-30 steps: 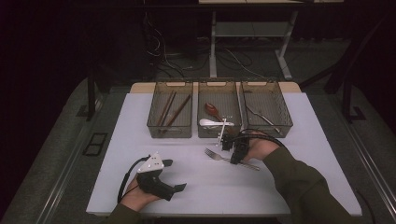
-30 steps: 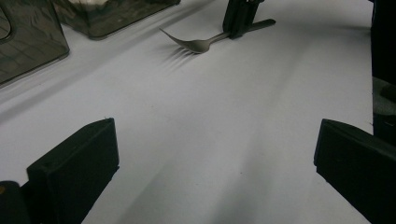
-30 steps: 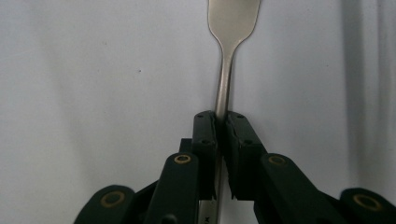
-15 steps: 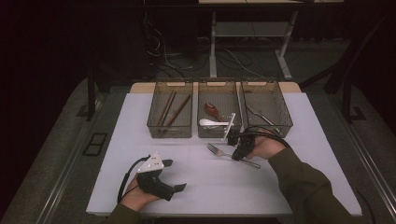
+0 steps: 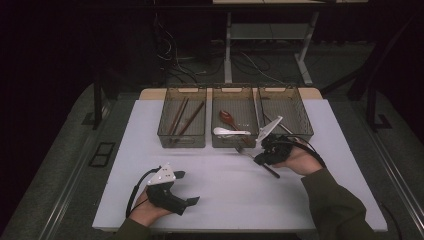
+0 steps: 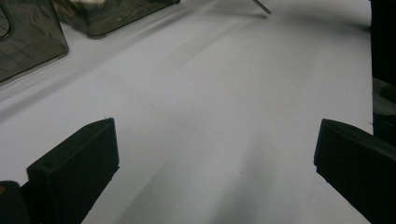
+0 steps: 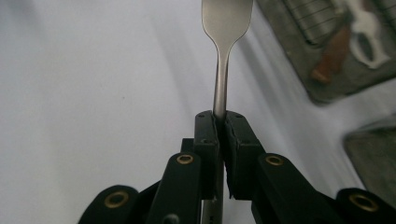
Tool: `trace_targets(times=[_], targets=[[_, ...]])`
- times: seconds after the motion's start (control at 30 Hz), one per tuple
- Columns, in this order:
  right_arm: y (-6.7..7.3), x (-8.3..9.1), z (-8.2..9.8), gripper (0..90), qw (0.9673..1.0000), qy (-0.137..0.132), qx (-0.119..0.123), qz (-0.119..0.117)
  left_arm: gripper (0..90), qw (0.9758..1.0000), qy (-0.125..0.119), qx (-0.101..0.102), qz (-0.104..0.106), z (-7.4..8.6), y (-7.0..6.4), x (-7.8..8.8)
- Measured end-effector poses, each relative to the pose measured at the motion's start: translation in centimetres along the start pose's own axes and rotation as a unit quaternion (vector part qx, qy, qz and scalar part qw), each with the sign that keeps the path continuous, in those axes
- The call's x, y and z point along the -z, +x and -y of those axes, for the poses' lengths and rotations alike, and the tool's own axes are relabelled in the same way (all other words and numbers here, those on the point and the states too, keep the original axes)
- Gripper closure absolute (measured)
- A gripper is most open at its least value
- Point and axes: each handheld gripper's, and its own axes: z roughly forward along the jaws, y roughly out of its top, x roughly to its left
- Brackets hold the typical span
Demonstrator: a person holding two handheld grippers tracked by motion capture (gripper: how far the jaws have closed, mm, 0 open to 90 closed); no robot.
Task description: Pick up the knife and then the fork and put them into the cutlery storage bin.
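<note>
Now right gripper [image 7: 219,122] clamps fork [image 7: 225,28]; left gripper [image 6: 215,154] agape

Three bins [image 5: 234,142] side by side behind fork [image 5: 248,153], on table [image 5: 220,185]

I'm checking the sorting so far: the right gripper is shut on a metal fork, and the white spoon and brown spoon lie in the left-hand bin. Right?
Not quite. The right gripper is shut on the metal fork, but the white spoon and brown spoon lie in the middle smoky plastic bin, not the left-hand one. The high view shows it.
</note>
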Motion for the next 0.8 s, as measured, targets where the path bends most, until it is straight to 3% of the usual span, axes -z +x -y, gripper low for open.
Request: trace_targets(times=[0.23, 0.43, 0.57, 0.8], targets=[[-0.4, 1.7, 1.7, 83.7, 0.9970, -0.067, -0.039, 0.007, 0.0, 1.0000, -0.004, 0.002, 0.001, 0.0, -0.1, 0.0], [-1.1, 3.1, 3.0, 83.7, 0.9897, -0.124, -0.069, 0.019, 0.0, 1.0000, -0.003, 0.001, 0.002, 0.0, -0.1, 0.1], [-1.5, 3.8, 3.6, 83.7, 0.9854, -0.148, -0.079, 0.028, 0.0, 1.0000, -0.003, 0.000, 0.003, 0.0, -0.1, 0.1], [-2.5, 5.4, 4.6, 83.7, 0.9733, -0.197, -0.108, 0.046, 0.0, 1.0000, -0.002, 0.000, 0.003, -0.1, -0.1, 0.1]])
